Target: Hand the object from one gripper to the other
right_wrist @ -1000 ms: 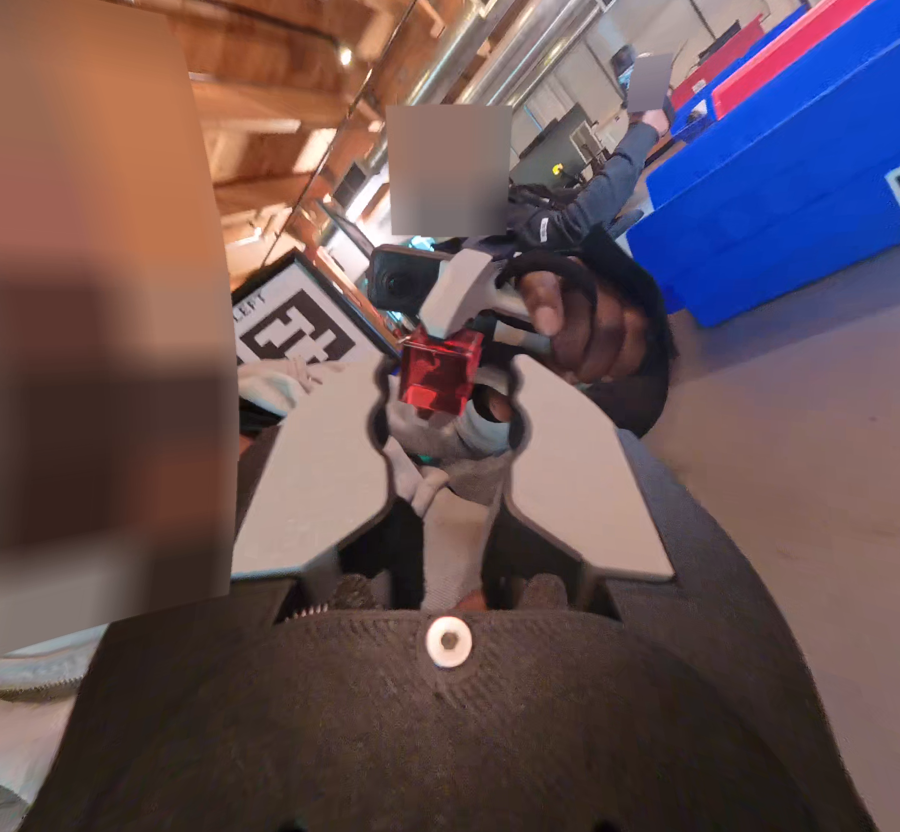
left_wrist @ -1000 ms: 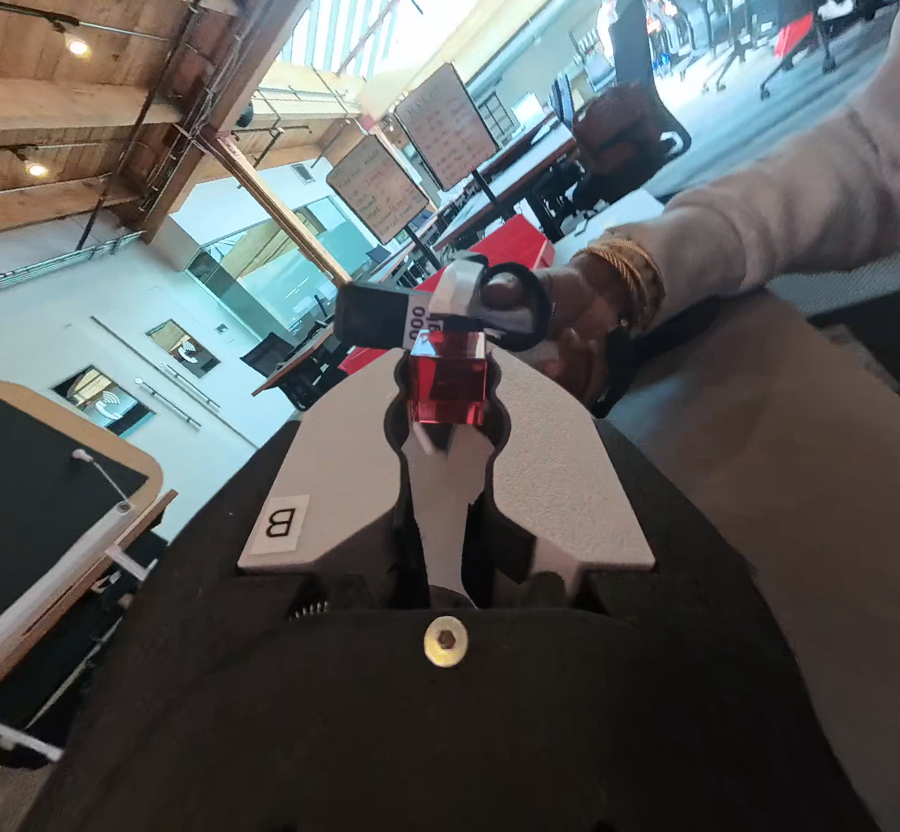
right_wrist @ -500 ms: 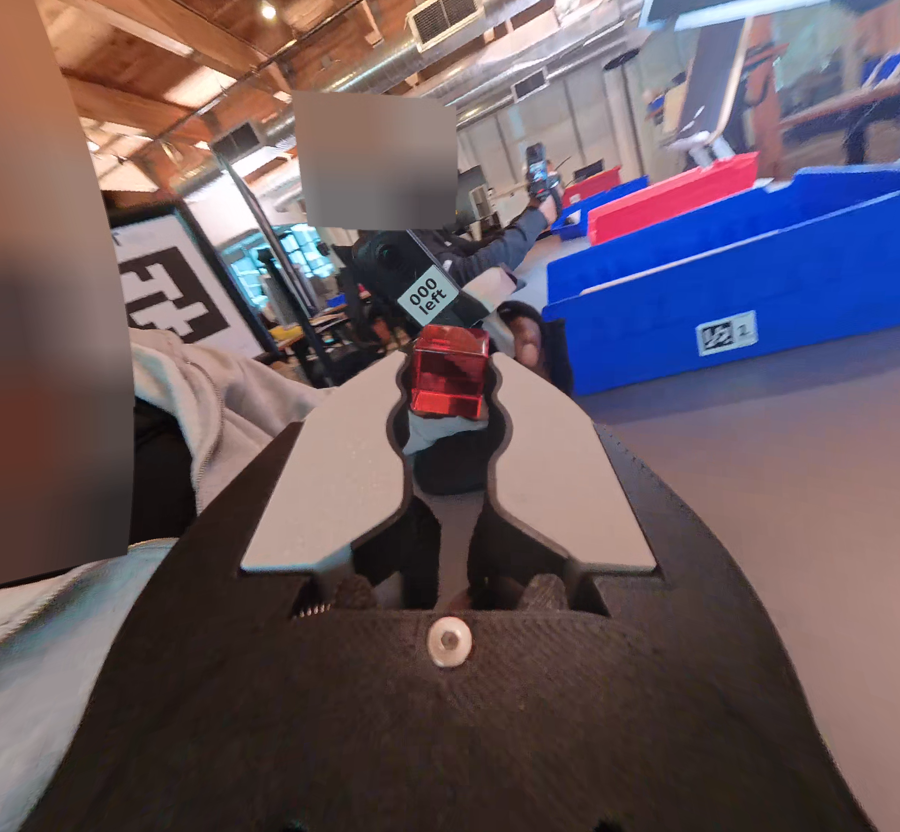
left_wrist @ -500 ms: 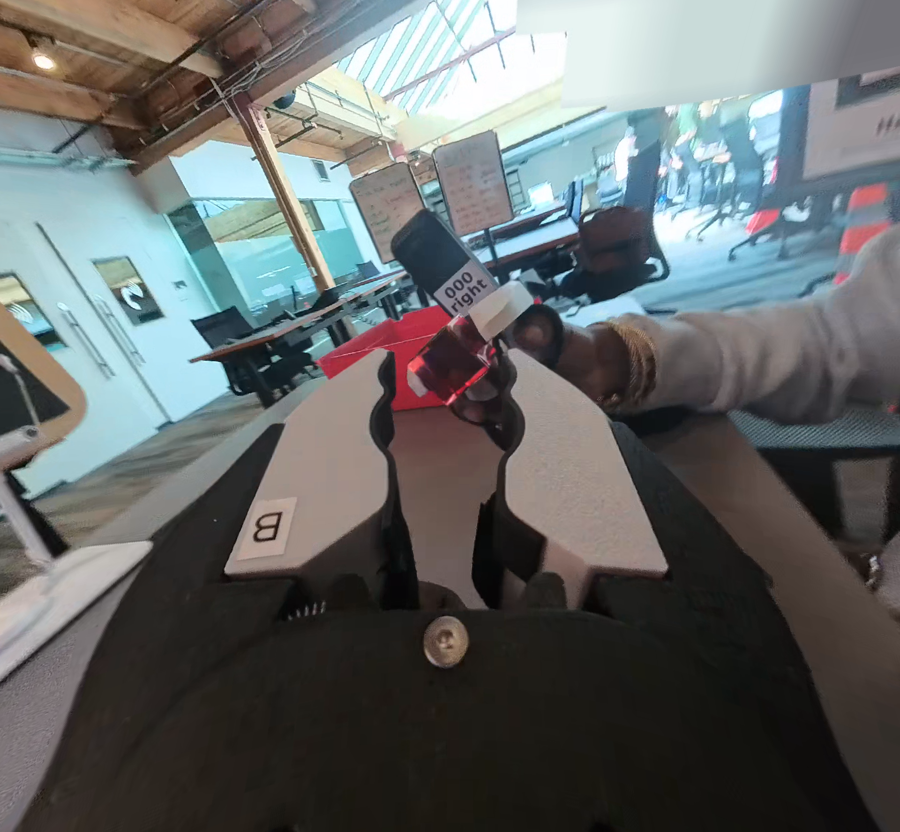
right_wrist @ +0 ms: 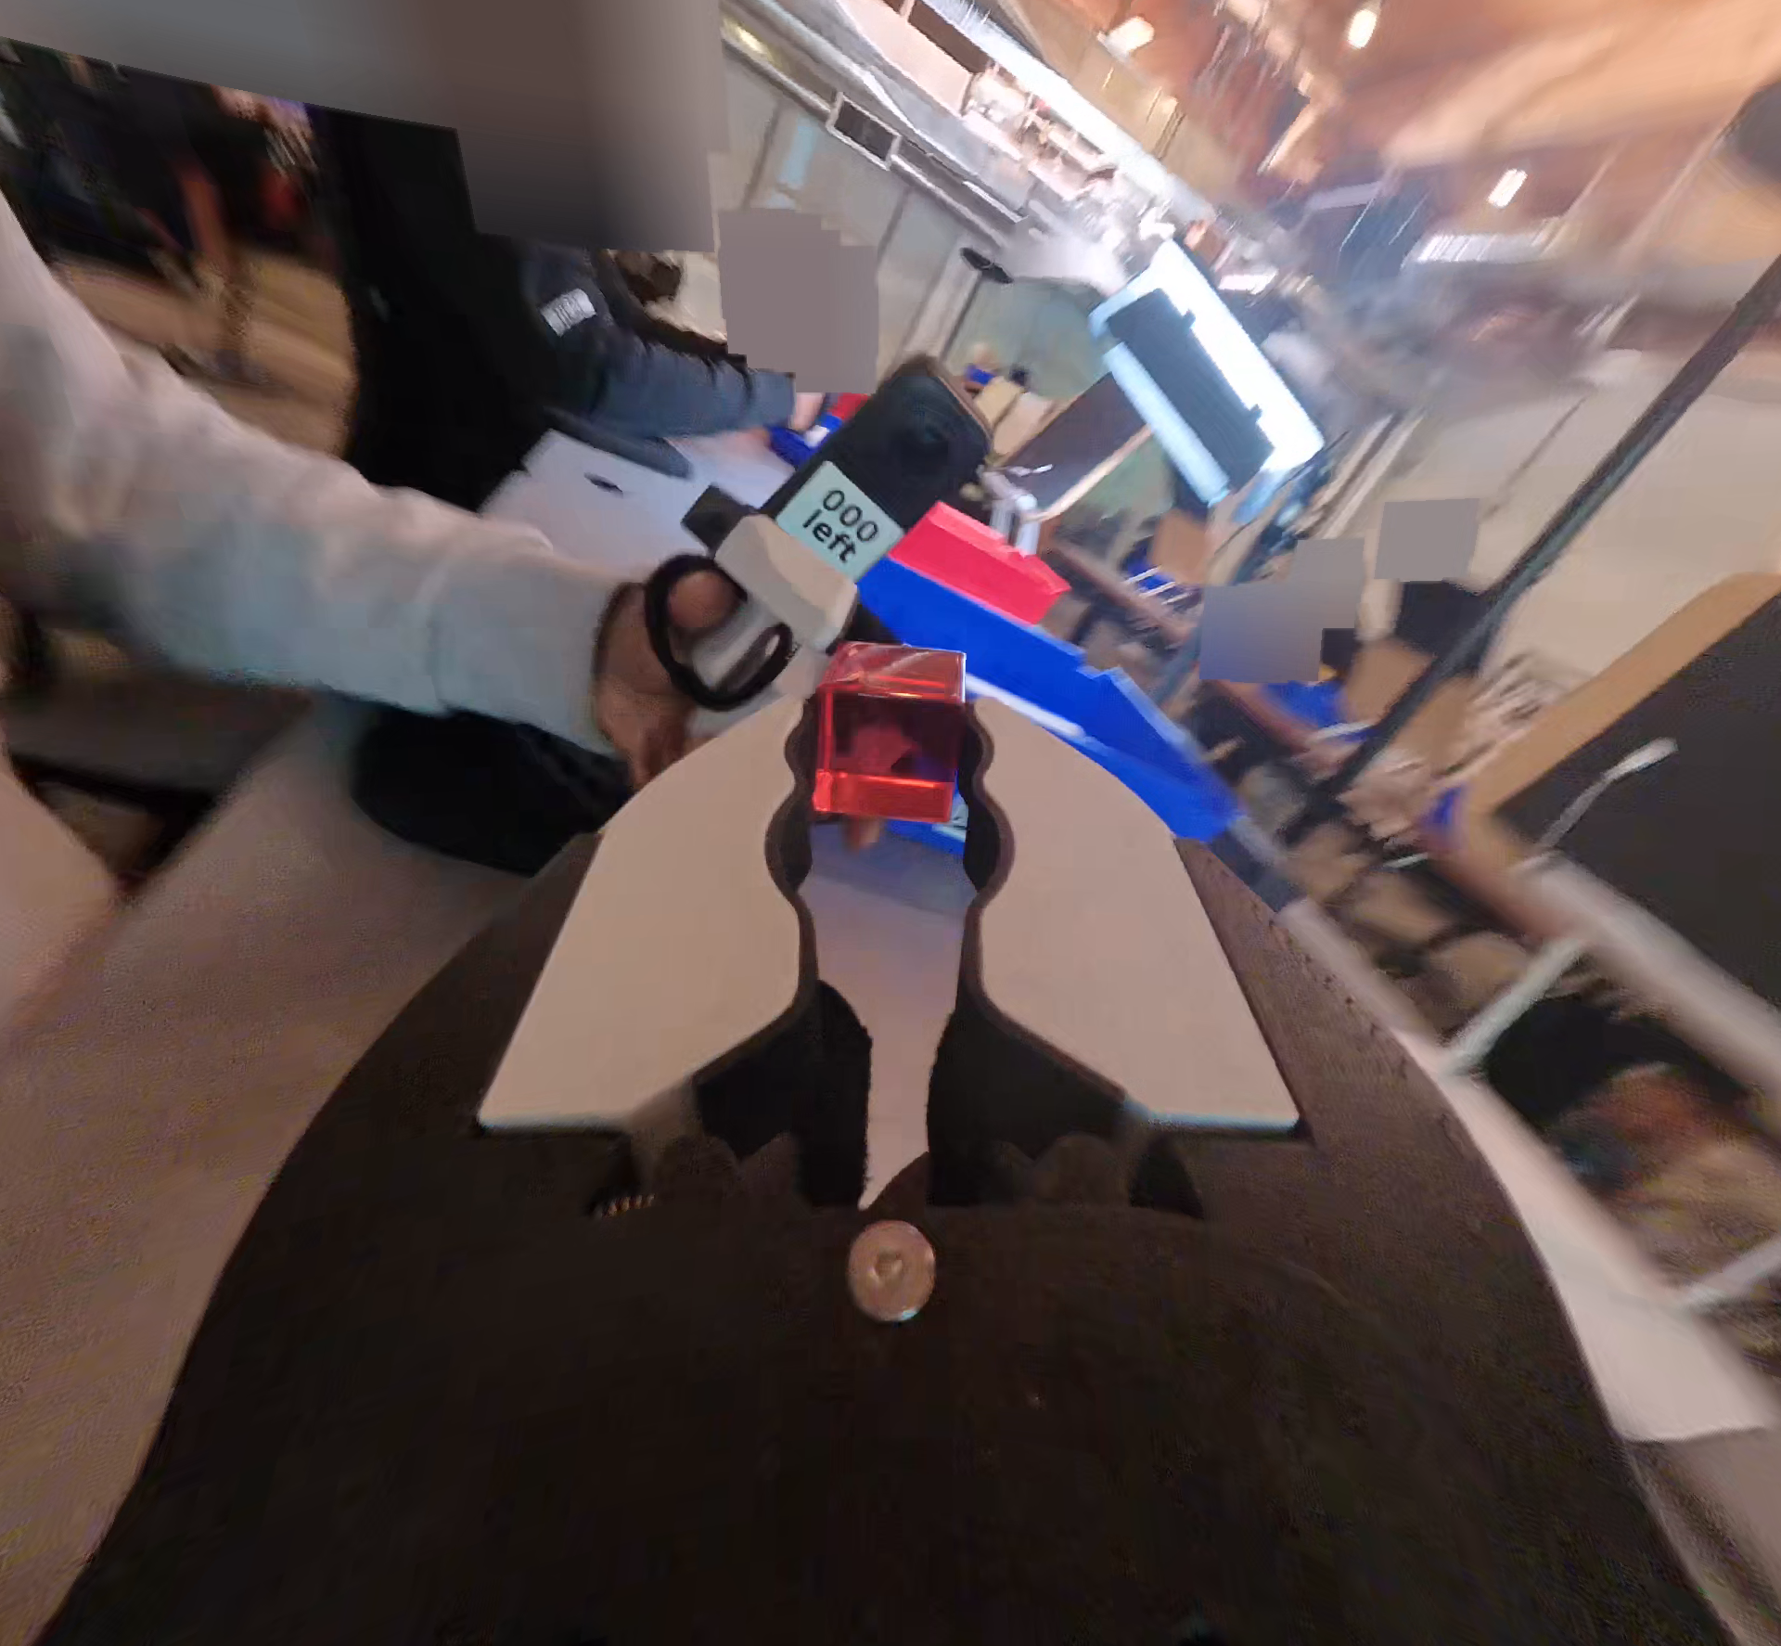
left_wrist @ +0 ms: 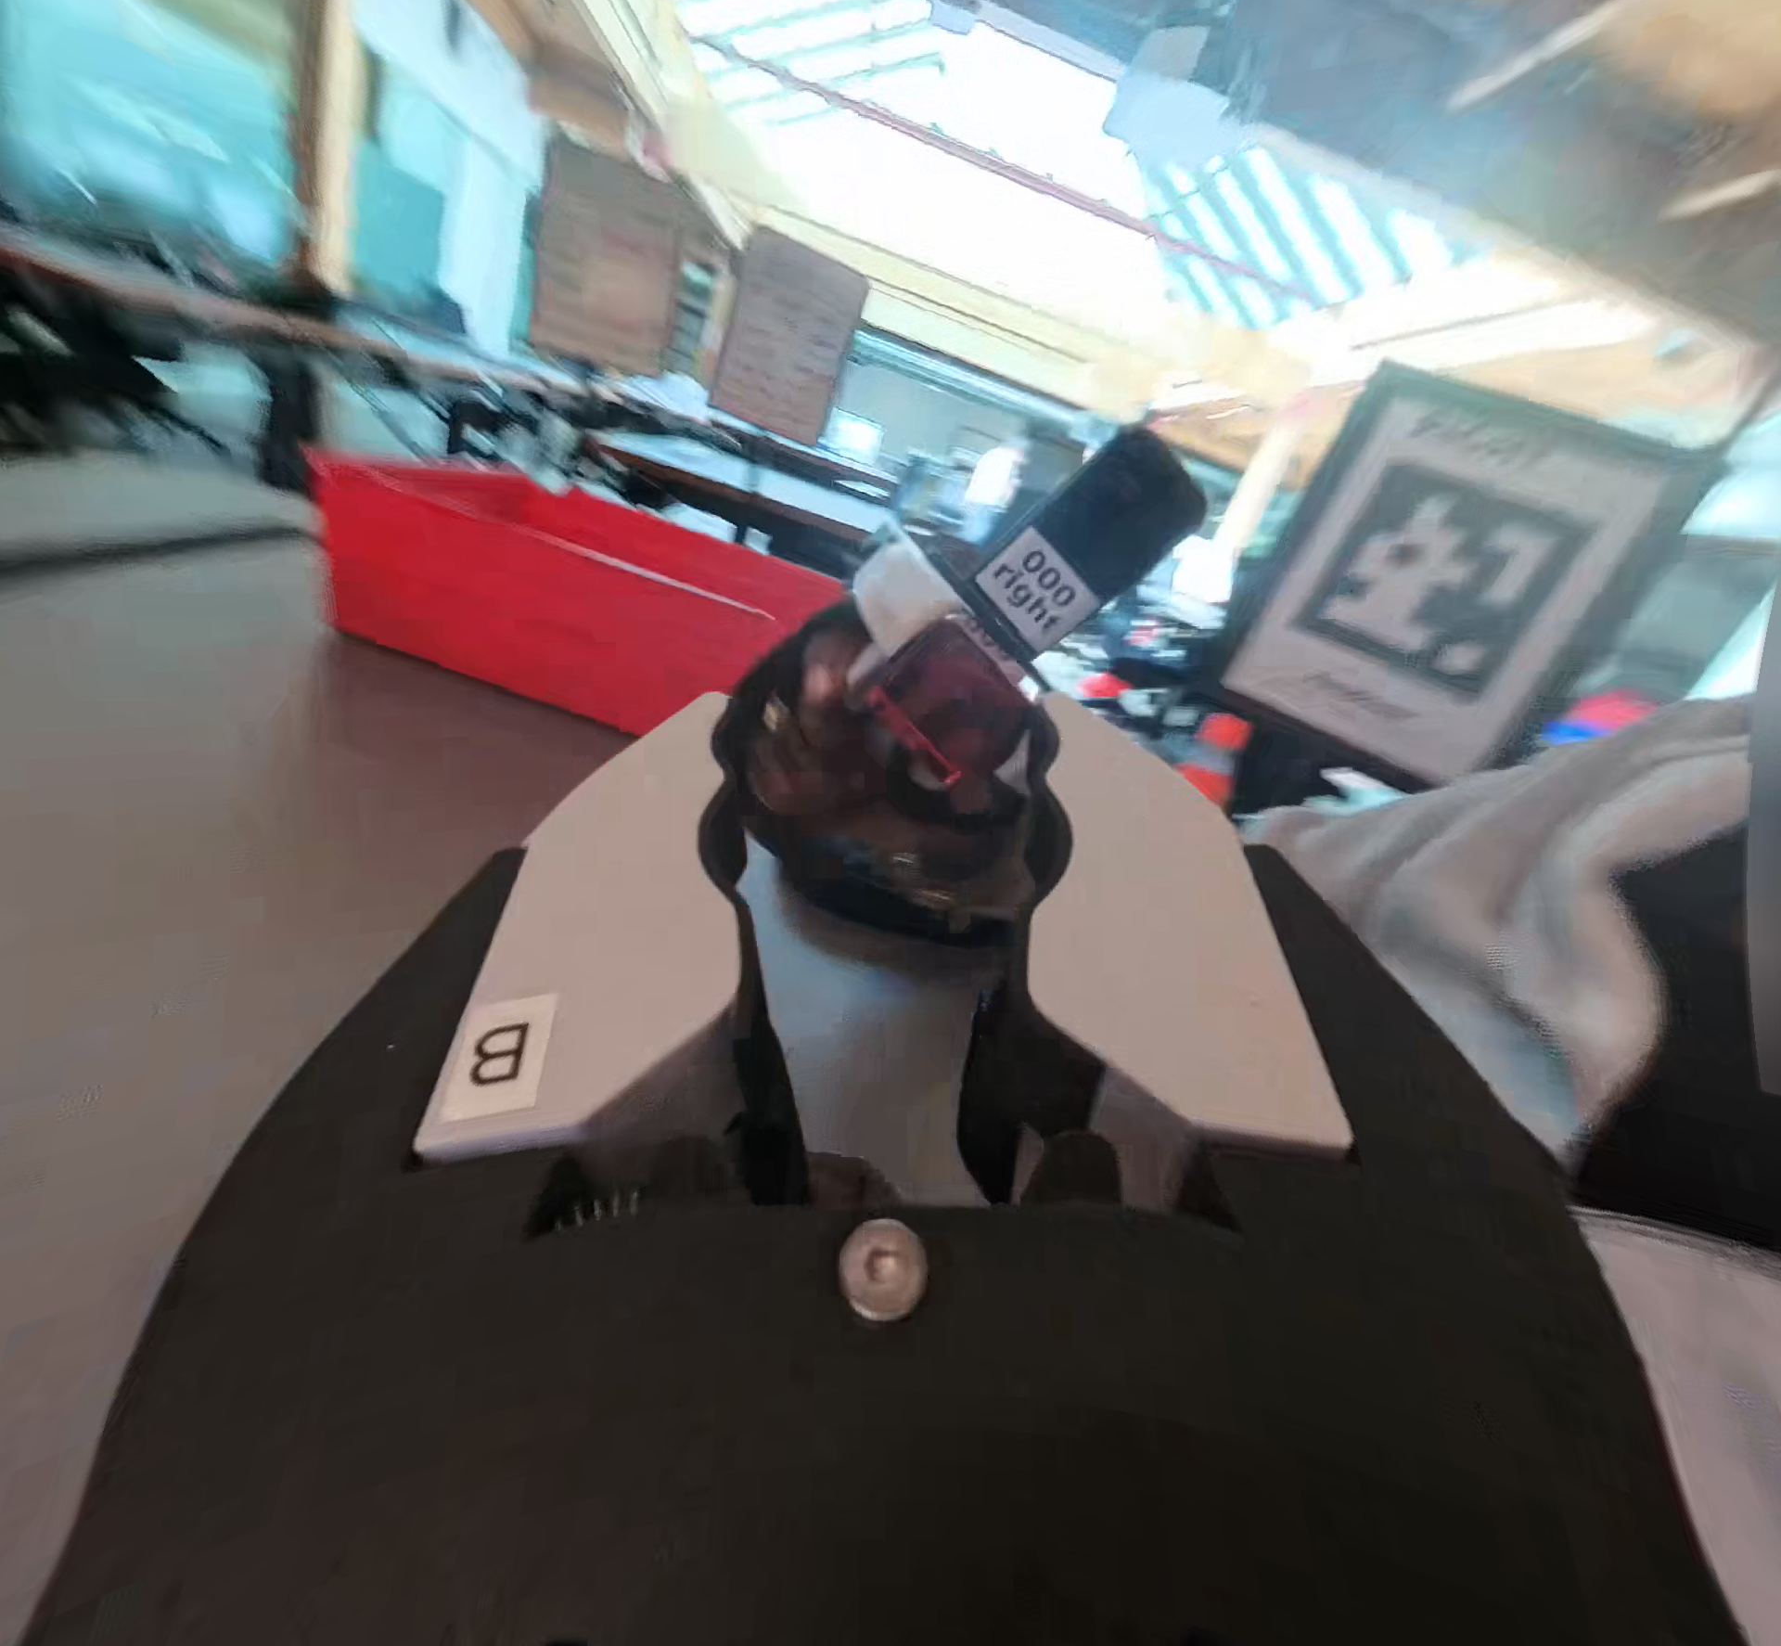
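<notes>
A grey table (left_wrist: 193, 780) spread under both tools, with a red bin (left_wrist: 540, 607) at its far side and blue bins (right_wrist: 1041, 713) far to the right. The right gripper (right_wrist: 887, 756) pinched a red translucent cube (right_wrist: 889, 747) between its tips. The left gripper (left_wrist: 882, 766) stood spread and empty, just beside that cube (left_wrist: 949, 713).
</notes>
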Motion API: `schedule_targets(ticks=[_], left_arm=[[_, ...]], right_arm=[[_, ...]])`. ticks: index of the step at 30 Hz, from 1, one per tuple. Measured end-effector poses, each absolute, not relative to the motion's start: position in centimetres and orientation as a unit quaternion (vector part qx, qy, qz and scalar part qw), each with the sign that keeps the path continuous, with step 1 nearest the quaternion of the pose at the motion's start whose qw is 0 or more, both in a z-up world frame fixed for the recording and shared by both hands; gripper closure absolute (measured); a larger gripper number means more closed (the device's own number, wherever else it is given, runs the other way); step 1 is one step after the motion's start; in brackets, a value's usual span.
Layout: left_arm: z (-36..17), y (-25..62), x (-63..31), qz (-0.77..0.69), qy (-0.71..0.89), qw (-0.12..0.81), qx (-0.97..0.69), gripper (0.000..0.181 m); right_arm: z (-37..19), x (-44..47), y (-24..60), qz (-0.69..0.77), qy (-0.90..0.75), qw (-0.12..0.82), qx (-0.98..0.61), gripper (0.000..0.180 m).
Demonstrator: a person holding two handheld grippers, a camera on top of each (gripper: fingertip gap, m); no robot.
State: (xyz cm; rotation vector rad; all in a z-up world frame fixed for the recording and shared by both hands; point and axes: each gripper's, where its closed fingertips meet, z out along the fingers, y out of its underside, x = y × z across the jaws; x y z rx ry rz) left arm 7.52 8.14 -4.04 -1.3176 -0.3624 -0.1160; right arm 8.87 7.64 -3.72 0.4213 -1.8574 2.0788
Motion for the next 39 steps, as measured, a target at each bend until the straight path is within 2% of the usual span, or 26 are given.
schedule_targets(ticks=[3,6,13,25,27,29,31,33,36,37,39], left_arm=[[-4.1,8.7,8.5,-0.190,-0.182,0.767,-0.586,0.125],[-4.1,8.5,8.9,-0.240,-0.182,0.759,-0.578,0.131],[-5.7,9.3,9.7,-0.232,-0.169,0.726,-0.624,0.153],[-5.4,9.5,9.9,-0.187,-0.151,0.735,-0.634,0.154],[-5.2,9.4,9.6,-0.147,-0.139,0.743,-0.638,0.154],[-4.3,8.7,9.1,-0.086,-0.123,0.767,-0.624,0.154],[-2.9,7.6,8.4,0.018,-0.096,0.796,-0.598,0.154],[-2.0,6.8,8.3,0.146,-0.047,0.796,-0.585,0.154],[-2.1,7.4,9.3,0.267,0.038,0.759,-0.592,0.154],[-2.5,8.0,9.6,0.281,0.056,0.748,-0.599,0.154],[-3.6,8.8,9.5,0.300,0.069,0.719,-0.623,0.154]], right_arm=[[-3.8,9.7,7.7,0.686,-0.624,0.294,0.232,0.151],[-4.9,9.6,7.2,0.644,-0.629,0.347,0.263,0.152],[-5.8,9.6,6.8,0.611,-0.633,0.381,0.284,0.152],[-5.5,9.6,6.9,0.615,-0.630,0.386,0.276,0.151],[-5.3,9.7,6.8,0.644,-0.647,0.328,0.242,0.148],[-4.6,9.8,7.0,0.694,-0.657,0.226,0.189,0.137],[-3.5,9.1,7.5,0.745,-0.652,0.090,0.106,0.121],[-2.9,7.8,7.9,0.771,-0.631,-0.084,0.003,0.114],[-2.8,7.7,8.5,0.737,-0.564,-0.363,-0.083,0.116],[-2.8,7.8,8.6,0.721,-0.542,-0.421,-0.095,0.117],[-3.2,8.2,8.3,0.700,-0.533,-0.465,-0.098,0.119]])
